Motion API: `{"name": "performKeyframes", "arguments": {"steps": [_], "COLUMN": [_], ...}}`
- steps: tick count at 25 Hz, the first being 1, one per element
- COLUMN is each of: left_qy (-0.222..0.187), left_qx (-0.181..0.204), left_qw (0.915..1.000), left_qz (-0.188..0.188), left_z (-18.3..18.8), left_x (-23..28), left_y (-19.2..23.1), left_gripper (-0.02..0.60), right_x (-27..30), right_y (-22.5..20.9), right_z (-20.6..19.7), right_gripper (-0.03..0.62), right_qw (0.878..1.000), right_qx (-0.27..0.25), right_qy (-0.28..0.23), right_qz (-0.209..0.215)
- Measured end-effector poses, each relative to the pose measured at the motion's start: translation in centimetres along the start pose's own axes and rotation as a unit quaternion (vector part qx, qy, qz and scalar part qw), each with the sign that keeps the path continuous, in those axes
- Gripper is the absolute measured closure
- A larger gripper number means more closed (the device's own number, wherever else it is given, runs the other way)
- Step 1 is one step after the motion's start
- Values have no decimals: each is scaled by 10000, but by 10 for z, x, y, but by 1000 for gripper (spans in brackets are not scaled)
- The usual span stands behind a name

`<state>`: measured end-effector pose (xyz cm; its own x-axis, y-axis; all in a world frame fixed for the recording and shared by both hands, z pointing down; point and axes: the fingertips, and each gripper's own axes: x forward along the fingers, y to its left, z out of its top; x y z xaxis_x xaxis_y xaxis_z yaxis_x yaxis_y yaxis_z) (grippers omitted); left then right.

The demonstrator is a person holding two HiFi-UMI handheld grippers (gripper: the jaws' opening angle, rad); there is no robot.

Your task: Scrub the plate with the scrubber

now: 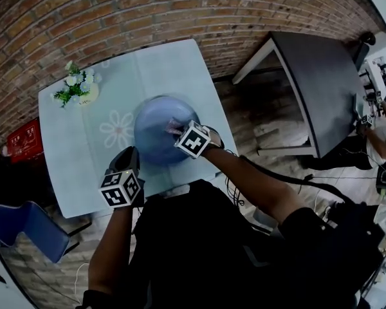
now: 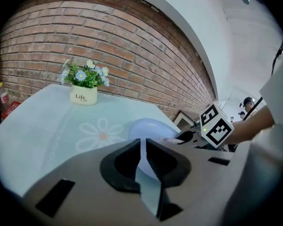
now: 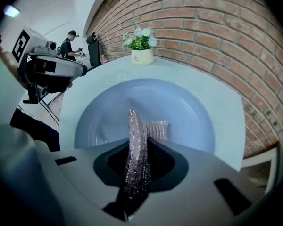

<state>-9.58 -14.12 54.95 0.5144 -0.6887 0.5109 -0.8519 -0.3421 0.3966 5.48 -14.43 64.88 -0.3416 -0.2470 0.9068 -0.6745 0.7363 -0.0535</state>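
Note:
A round pale blue plate (image 1: 151,118) (image 3: 179,107) lies on the light blue table (image 1: 83,153), toward its right side. My right gripper (image 1: 178,129) (image 3: 140,142) points steeply down over the plate's middle. It is shut on a thin pink glittery scrubber (image 1: 173,127) (image 3: 134,126), whose lower end rests on the plate's floor. My left gripper (image 1: 130,153) (image 2: 142,142) hovers at the table's near edge, just left of the plate (image 2: 148,126) and apart from it. Only a narrow slit separates its jaws, with nothing in it.
A small white pot of flowers (image 1: 77,89) (image 2: 83,91) (image 3: 141,51) stands at the table's far left corner, by the brick wall. A dark table (image 1: 315,82) is to the right, a blue chair (image 1: 26,227) at the near left. A person (image 3: 68,46) works in the background.

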Motion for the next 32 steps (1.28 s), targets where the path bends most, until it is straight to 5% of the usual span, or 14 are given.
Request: {"name": "performKeyframes", "arguments": {"steps": [15, 32], "left_qy": [-90, -247], "left_qx": [-2, 40], "left_qw": [9998, 9990], "left_qz": [-190, -369], "left_z": [-6, -9], "left_x": [-32, -67], "left_y": [24, 54], "left_gripper": [534, 534], "right_x": [-1, 20], "right_y": [35, 92], "right_z": [1, 36], "right_gripper": [525, 525], "right_qw": [9973, 9851], "right_qx": [720, 1538], "right_qy": [-83, -92], "right_qz": [-146, 769]}}
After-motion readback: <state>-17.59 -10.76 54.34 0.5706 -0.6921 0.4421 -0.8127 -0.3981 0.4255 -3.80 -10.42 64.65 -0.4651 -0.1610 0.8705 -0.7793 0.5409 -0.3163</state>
